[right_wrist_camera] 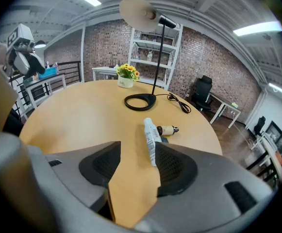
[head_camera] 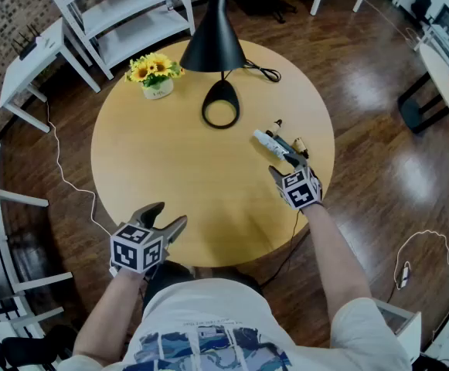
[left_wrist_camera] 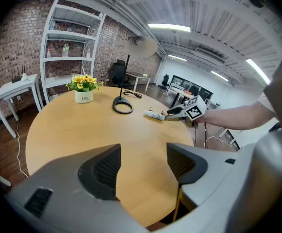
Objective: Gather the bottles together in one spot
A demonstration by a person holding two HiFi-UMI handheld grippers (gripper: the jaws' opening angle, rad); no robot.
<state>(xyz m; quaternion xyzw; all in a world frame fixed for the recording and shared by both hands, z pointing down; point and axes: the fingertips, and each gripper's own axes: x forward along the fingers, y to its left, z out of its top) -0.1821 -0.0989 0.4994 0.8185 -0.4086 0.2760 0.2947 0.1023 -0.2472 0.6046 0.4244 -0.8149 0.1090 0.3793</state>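
My left gripper point(head_camera: 170, 215) hangs over the near edge of the round wooden table point(head_camera: 147, 153), jaws wide with only bare tabletop between them. My right gripper point(head_camera: 286, 163) is spread wide too, tilted down over the white bottle point(right_wrist_camera: 151, 135). The bottle lies on its side, its near end just inside one pad. A small brown bottle point(right_wrist_camera: 167, 129) lies just beside it.

bottles point(head_camera: 274, 141) on table point(head_camera: 170, 176) right, lamp point(head_camera: 221, 107), flowers point(head_camera: 154, 69) behind
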